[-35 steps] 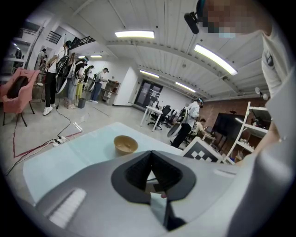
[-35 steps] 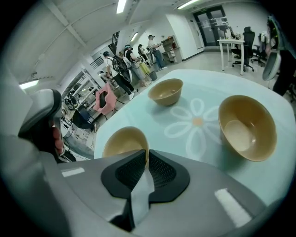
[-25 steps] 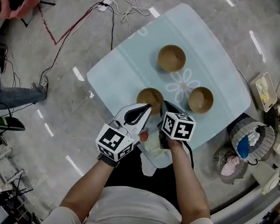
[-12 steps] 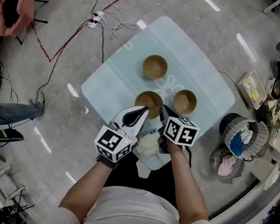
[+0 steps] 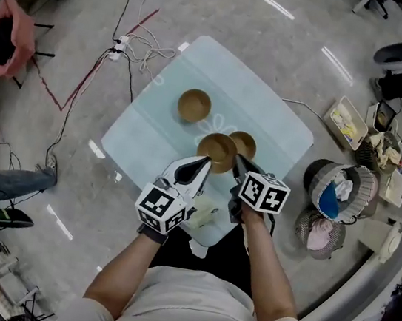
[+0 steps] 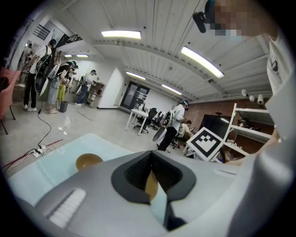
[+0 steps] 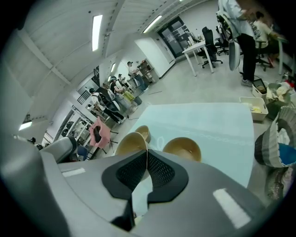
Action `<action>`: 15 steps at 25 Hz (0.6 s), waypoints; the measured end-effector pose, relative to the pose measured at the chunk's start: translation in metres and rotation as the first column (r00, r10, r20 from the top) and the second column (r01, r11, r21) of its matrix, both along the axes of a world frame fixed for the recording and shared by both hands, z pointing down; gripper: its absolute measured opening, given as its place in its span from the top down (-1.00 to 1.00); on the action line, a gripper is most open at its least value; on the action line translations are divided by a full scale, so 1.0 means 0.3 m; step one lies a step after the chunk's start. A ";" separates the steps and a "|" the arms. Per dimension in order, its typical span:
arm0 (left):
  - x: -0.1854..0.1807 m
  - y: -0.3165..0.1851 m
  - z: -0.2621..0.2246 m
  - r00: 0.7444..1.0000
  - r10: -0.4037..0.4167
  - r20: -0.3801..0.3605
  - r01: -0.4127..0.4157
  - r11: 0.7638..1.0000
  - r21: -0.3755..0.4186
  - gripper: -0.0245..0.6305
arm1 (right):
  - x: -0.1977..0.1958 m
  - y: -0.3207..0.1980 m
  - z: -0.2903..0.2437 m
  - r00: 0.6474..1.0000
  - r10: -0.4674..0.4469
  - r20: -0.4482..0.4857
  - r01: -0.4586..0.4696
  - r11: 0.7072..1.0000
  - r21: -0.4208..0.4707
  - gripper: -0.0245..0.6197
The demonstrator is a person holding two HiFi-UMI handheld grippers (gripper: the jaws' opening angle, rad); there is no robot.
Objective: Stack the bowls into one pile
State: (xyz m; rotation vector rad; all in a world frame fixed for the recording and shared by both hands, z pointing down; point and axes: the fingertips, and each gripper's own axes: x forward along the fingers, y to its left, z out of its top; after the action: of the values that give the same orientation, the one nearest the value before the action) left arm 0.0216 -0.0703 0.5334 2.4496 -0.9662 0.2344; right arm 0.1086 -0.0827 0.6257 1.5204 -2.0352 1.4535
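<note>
The near bowl (image 5: pixel 217 152), its rim pinched in the right gripper (image 5: pixel 237 163), has moved toward the right bowl (image 5: pixel 247 145). A second ago it sat well to the left of the right bowl, with bare cloth between them. Now, in the head view, it overlaps the right bowl's left rim and hides part of it. Whether the two touch cannot be told.

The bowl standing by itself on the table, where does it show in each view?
Head view: lone bowl, upper left on the table.
Left gripper view: lower left of centre.
Right gripper view: small, left of centre, behind the held bowl.
Shared landmark: the pale blue table.
</note>
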 end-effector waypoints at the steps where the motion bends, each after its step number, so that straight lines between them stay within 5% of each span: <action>1: 0.017 -0.001 -0.002 1.000 0.003 0.000 -0.003 1.000 0.000 0.91 | 0.017 -0.001 -0.004 1.000 0.005 0.000 -0.005 1.000 0.002 0.87; 15: 0.175 -0.051 0.080 1.000 -0.009 0.026 0.010 0.999 -0.047 0.91 | 0.192 -0.054 0.113 1.000 -0.001 0.005 0.001 0.999 -0.049 0.87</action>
State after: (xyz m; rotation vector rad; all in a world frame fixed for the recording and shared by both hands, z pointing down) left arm 0.0740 -0.0855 0.5573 2.4044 -0.9721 0.2827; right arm 0.1663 -0.0990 0.6594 1.4982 -1.9879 1.4973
